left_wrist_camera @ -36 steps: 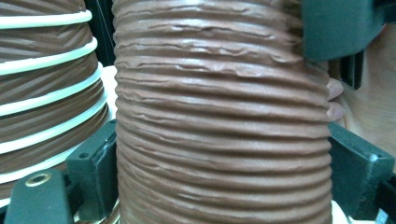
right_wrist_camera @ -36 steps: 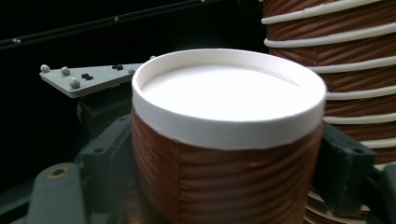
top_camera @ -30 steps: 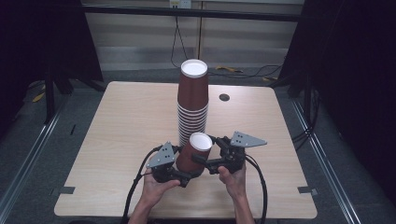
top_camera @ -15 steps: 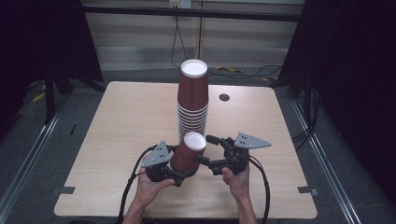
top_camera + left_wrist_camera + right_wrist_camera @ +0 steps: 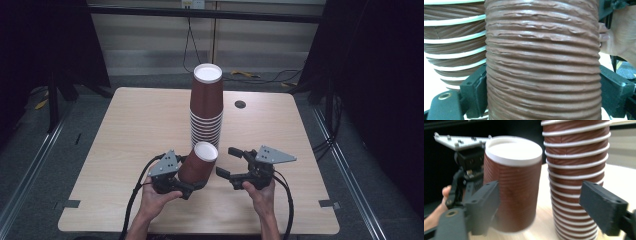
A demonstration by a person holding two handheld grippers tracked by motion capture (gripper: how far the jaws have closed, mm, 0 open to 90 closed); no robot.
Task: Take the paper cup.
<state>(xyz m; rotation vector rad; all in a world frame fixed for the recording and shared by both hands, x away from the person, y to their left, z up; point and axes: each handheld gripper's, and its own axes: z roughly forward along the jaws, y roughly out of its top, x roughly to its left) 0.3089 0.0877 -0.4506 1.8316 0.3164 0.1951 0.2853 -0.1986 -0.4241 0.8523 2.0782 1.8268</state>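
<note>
High view shows the left tongs (image 5: 192,185) clamped on a brown paper cup (image 5: 198,162), upside down and tilted, at the near middle of the tabletop (image 5: 125,130). Just behind it stands a tall stack of cups (image 5: 206,107). To the right, the right tongs (image 5: 227,161) are spread apart, holding nothing.

The high view looks forward and down from above the near edge of the table (image 5: 125,130) and takes in its whole top. The left gripper view sits very close to the ribbed cup (image 5: 541,62), with the cup stack (image 5: 454,45) just behind. The right gripper view looks from the right, a little farther back, at the same cup (image 5: 512,185) and stack (image 5: 576,170).
</note>
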